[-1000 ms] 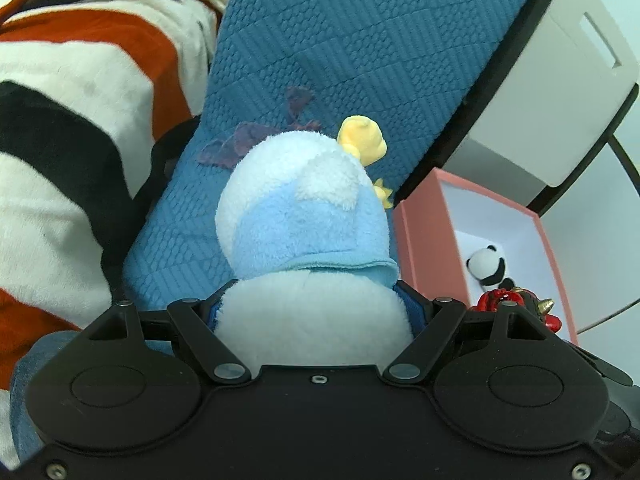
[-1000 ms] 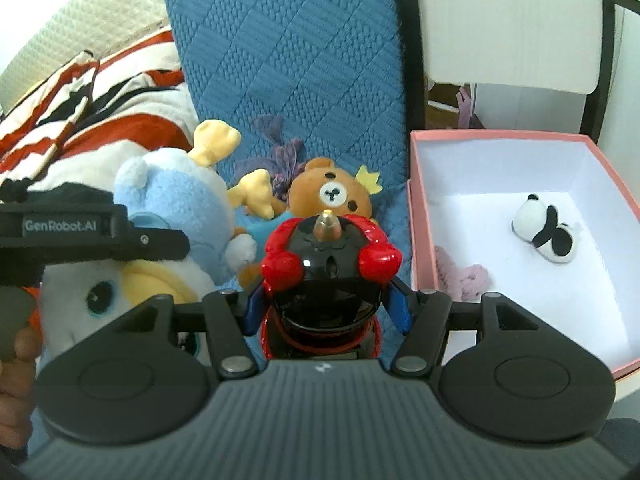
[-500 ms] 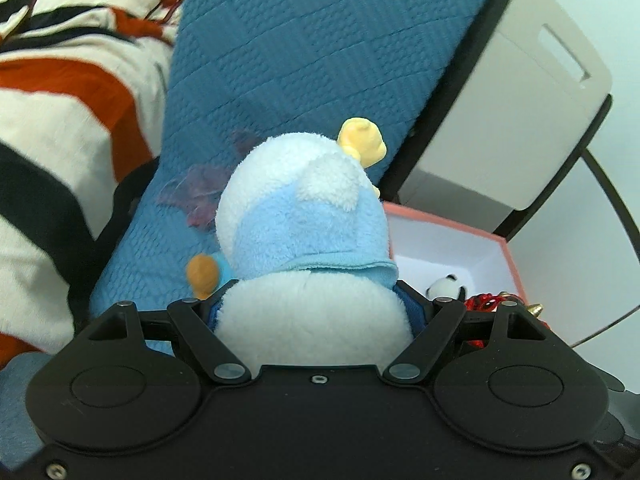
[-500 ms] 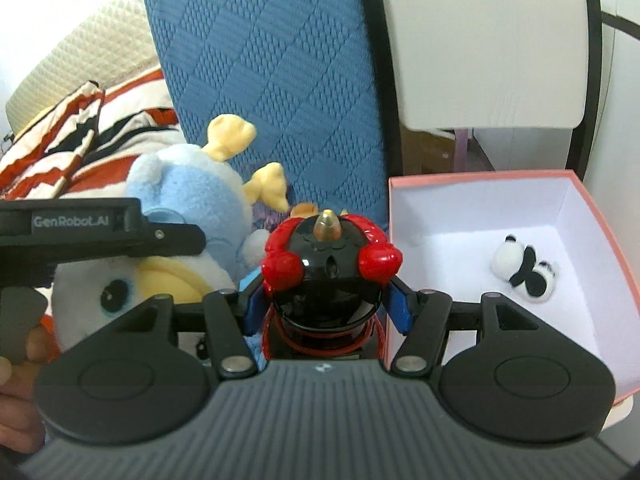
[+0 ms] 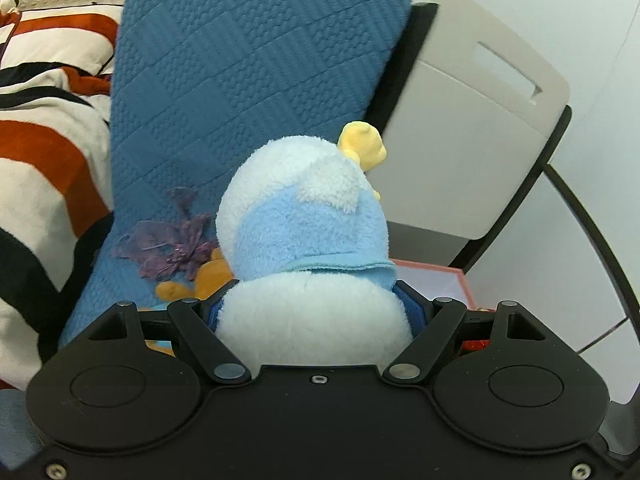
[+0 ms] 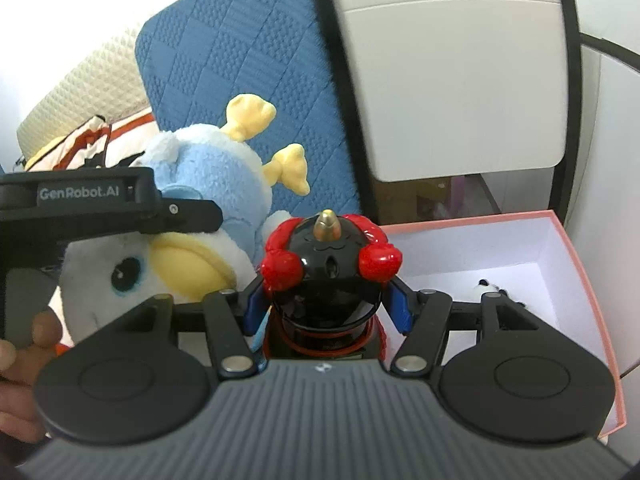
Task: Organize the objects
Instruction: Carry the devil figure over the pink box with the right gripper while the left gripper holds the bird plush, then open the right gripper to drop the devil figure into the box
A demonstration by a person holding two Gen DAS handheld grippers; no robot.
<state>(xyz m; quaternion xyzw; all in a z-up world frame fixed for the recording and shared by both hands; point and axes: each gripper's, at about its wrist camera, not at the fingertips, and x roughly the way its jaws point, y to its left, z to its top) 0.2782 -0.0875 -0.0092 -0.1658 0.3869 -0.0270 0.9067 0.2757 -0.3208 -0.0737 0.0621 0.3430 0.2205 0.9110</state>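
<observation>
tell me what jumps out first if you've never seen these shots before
The blue and white plush duck fills the middle of the left wrist view, clamped in the left gripper, with the blue quilted cushion behind it. In the right wrist view, a glossy black and red toy figure sits gripped in the right gripper, and to its right a pink box stands open with a small panda toy inside.

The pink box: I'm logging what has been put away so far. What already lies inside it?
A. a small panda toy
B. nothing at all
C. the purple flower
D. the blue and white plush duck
A: in the right wrist view a small black and white panda toy lies on the white floor of the pink box, partly hidden behind the right claw.
</observation>
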